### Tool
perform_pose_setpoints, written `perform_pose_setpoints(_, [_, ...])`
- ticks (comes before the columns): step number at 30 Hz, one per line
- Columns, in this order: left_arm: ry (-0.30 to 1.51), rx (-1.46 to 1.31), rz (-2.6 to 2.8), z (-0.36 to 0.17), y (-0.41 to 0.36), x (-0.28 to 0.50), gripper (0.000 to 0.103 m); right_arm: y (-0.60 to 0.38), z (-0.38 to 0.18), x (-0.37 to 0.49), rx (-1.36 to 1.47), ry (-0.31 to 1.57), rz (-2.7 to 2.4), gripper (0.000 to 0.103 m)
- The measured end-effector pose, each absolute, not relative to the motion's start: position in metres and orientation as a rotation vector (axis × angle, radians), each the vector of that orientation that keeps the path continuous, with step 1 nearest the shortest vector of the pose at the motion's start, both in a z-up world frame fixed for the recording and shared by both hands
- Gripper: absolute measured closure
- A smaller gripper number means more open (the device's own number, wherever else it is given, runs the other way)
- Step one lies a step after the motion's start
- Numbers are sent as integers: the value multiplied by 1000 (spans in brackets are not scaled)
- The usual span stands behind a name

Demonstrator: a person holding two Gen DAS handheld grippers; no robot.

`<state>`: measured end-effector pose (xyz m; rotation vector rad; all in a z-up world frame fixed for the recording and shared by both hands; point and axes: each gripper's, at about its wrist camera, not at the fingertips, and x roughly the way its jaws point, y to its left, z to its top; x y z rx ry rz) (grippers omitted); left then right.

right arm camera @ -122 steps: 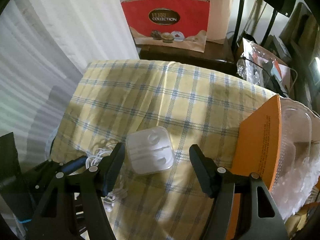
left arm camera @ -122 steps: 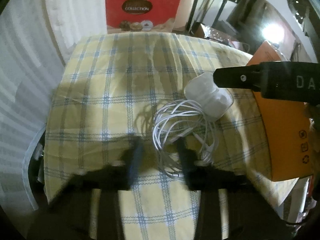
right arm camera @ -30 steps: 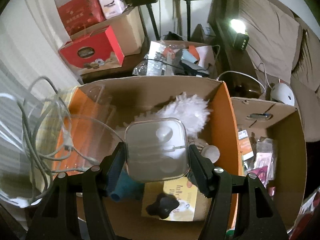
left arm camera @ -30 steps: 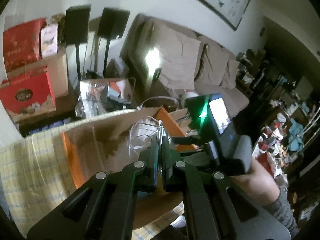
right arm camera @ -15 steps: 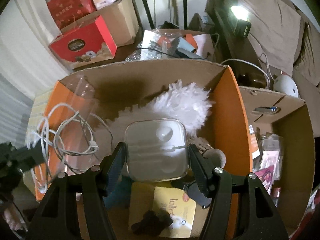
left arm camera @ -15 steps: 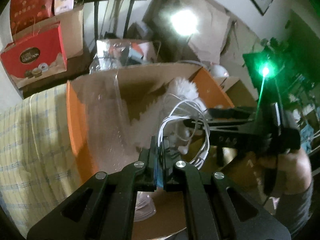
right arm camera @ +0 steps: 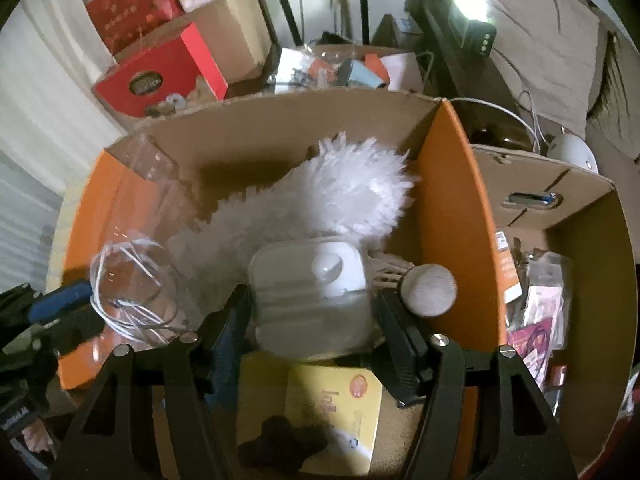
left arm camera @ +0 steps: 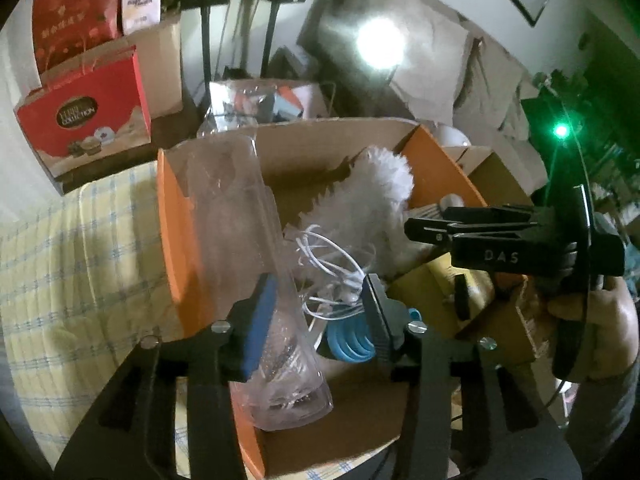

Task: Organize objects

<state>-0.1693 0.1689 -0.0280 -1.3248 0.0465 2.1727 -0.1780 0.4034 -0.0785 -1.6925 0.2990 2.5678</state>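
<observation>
The orange cardboard box (left arm camera: 168, 240) stands on the checked tablecloth and shows in the right wrist view (right arm camera: 472, 216) too. My left gripper (left arm camera: 320, 312) is open above it; the white cable coil (left arm camera: 332, 264) lies loose between its fingers, also seen in the right wrist view (right arm camera: 128, 296). My right gripper (right arm camera: 312, 320) is over the box with the white earphone case (right arm camera: 312, 296) between its fingers; a narrow gap shows on each side of the case. From the left wrist view the right gripper (left arm camera: 472, 236) appears at the right.
Inside the box lie a white fluffy duster (right arm camera: 340, 196), a clear plastic container (left arm camera: 240, 240), a yellow booklet (right arm camera: 336, 420) and a blue ring item (left arm camera: 352, 340). A second brown box (right arm camera: 560, 260) stands right. A red gift bag (left arm camera: 84, 116) stands behind.
My left gripper has opened and the cable coil has dropped out of its grip into the box. My right gripper has lowered further and its fingers have parted from the case.
</observation>
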Motion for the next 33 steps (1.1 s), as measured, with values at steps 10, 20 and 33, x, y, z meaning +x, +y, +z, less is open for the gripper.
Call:
perform_pose_setpoints(10, [49, -1220, 2294, 1, 138, -150, 38, 398, -43, -153, -1554, 341, 2663, 31])
perform_pose_setpoints(20, [43, -1111, 2430, 13, 94, -118, 6, 367, -8, -99, -1277, 330, 2800, 24])
perform_pose_setpoints(33, [6, -1129, 2494, 11, 65, -86, 0, 333, -13, -58, -1210, 214, 2801, 15])
